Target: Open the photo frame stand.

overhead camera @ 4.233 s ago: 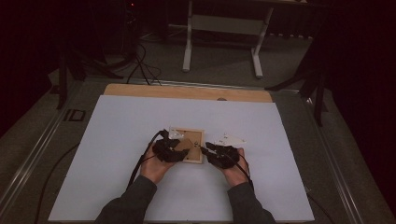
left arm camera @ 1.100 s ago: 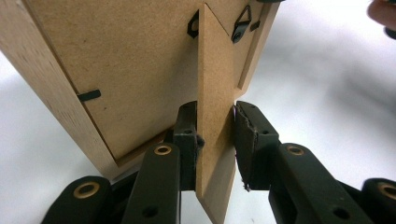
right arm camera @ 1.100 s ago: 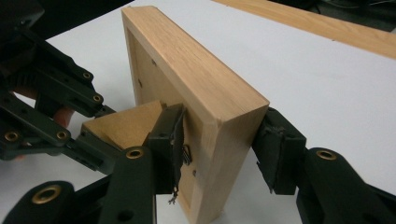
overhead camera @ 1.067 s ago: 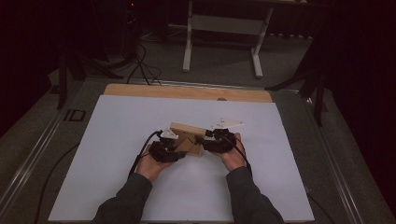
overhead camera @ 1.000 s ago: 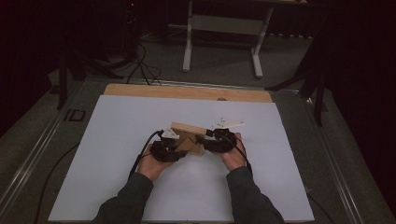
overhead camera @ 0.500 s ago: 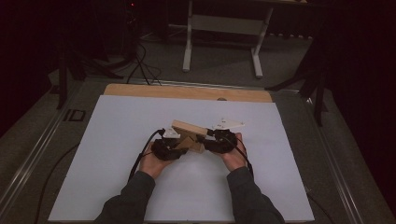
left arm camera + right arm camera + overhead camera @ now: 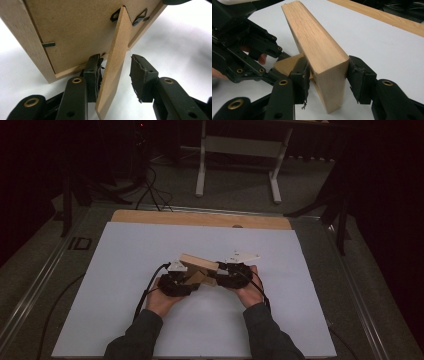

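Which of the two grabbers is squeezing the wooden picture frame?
The right gripper: its pads clamp the wooden frame's thick edge. The left gripper has just been opening around the thin fold-out stand, one pad clear of it.

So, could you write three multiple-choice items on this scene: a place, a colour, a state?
1. What is between the jaws of the left gripper? A. back stand B. cable C. screw
2. Colour of the sheet? A. green B. white C. red
3. The right gripper is: A. open B. lying flat C. shut on the picture frame

A: the stand sits between jaws that have just been opening. B: plainly white. C: both pads press it.
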Tool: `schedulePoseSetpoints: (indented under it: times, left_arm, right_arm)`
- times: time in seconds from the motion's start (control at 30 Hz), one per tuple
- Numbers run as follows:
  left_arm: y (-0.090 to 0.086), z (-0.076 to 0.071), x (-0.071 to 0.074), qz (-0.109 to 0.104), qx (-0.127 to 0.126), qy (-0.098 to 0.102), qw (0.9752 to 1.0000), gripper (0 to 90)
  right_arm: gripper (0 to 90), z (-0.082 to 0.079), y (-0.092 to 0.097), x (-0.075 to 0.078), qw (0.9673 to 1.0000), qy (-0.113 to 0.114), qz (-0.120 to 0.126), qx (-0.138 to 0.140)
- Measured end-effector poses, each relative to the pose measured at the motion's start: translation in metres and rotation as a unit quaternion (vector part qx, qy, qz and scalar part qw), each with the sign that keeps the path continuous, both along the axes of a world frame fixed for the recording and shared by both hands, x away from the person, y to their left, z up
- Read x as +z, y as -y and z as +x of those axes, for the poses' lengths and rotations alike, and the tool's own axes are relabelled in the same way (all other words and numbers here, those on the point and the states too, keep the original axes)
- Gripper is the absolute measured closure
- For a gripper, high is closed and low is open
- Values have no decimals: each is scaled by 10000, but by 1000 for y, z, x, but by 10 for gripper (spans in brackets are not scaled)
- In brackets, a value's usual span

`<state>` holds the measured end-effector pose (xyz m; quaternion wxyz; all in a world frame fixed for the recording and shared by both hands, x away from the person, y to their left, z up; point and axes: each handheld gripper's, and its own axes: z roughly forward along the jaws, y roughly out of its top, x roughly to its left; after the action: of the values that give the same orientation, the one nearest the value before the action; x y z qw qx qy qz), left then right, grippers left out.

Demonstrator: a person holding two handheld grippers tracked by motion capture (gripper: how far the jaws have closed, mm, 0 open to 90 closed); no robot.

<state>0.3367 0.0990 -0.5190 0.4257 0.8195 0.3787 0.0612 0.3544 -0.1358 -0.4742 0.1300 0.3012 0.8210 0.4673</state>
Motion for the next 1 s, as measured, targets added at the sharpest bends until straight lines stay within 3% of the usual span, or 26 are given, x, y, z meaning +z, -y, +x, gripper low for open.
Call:
schedulePoseSetpoints:
  times: [0.37,0.73,1.0]
  left_arm:
    - [-10,-9,-1,-147,18,-80,9999,593]
    - [-16,-17,-8,-163,21,-110,9998,589]
    - [-22,-21,-7,-115,45,-28,9999,589]
  right_arm:
    - [522,-7,1,-2,10000,-18,16,73]
    - [498,-19,1,-5,9997,50,-99,195]
    - [484,-27,0,-6,9993,129,-196,276]
